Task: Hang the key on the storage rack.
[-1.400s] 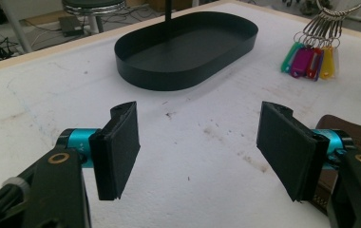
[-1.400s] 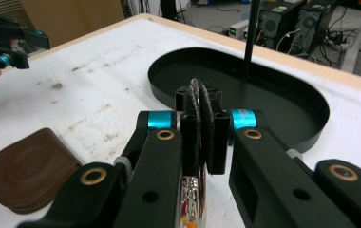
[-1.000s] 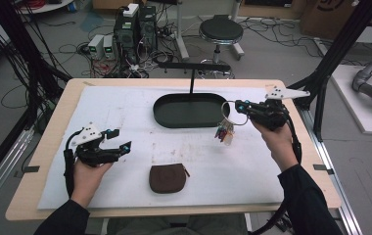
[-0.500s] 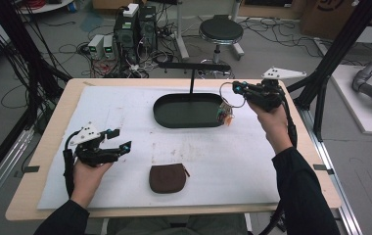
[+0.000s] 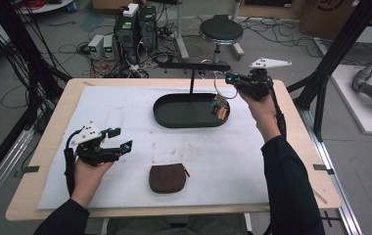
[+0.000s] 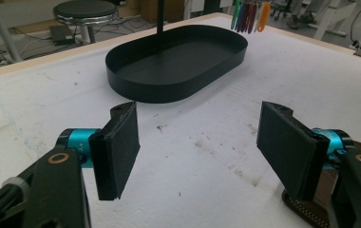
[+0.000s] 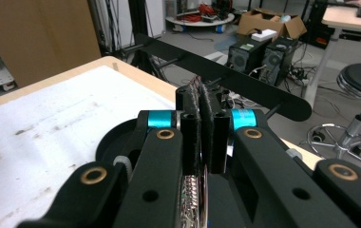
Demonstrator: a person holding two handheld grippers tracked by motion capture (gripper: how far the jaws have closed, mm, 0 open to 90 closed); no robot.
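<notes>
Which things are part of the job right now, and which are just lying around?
In the job:
- right gripper, shut on the key bunch
- key bunch
- black tray with its hanging bar

Lying about:
- brown pouch
- left gripper, open and holding nothing

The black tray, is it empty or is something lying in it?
Empty: in the left gripper view the tray has a bare floor. The keys hang from the right gripper, above its far end.
</notes>
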